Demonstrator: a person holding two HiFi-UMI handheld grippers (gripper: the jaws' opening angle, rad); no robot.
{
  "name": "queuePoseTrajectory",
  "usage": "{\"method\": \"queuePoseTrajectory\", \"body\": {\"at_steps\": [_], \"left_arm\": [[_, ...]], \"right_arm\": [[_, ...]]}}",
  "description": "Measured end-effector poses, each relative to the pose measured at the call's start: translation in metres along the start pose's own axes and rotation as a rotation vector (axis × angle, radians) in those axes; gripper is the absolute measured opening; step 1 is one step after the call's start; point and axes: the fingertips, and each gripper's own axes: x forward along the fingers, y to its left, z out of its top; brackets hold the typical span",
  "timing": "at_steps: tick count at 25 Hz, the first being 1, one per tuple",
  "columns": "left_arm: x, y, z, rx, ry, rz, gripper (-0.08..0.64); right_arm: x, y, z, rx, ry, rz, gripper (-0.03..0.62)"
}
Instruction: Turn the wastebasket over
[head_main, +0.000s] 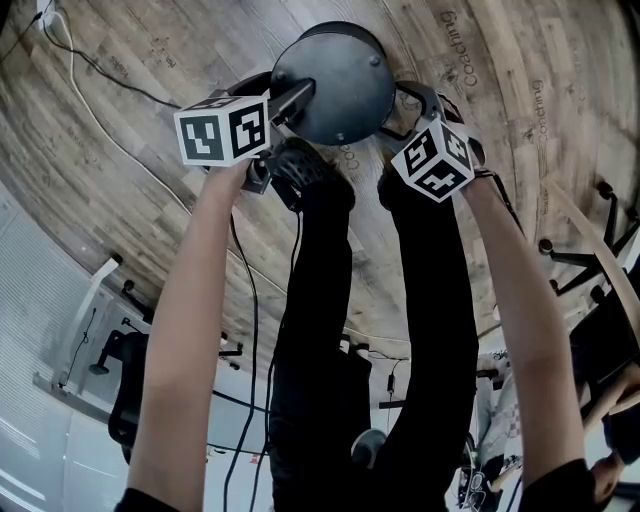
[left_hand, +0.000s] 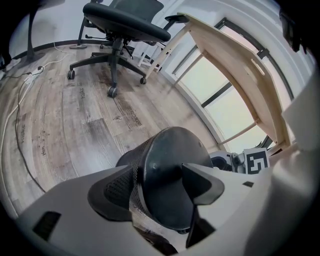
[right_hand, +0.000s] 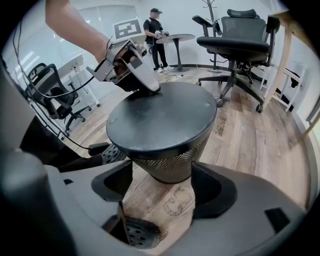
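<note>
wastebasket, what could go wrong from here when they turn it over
1. The left tongs appear to pinch the wastebasket only at its base edge, one side on the solid disc and one on the mesh. That hold could slip mid-turn.
2. The right tongs straddle the mesh wall, contact unclear, so it might drop.
3. The person's shoe lies close beside it and could get bumped.

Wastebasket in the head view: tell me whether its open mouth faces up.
No: the wastebasket has its closed, solid end uppermost, with no opening in sight.
</note>
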Motion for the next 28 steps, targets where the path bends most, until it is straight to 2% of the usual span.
{"method": "queuePoseTrajectory", "body": {"at_steps": [6, 11, 16, 21, 28], "left_arm": [[-0.002, -0.009, -0.005, 0.105, 0.066, 0.021, 0.327], [-0.021, -0.019, -0.001, 0.085, 0.048, 0.041, 0.327], [-0.053, -0.053, 0.008, 0.076, 0.021, 0.027, 0.327], [-0.093, -0.098, 0.03, 0.102, -0.028, 0.025, 0.327], [-0.171, -0.151, 0.066, 0.177, -0.111, 0.082, 0.327]], "right_arm": [[-0.004, -0.01, -0.006, -0.019, 0.044, -0.01, 0.348], [-0.027, -0.022, -0.016, 0.016, 0.092, -0.031, 0.348], [-0.076, -0.024, -0.014, -0.003, 0.124, -0.031, 0.348], [-0.132, -0.035, 0.018, -0.037, 0.106, -0.048, 0.348], [-0.212, -0.04, 0.097, -0.043, 0.013, -0.073, 0.348]]}}
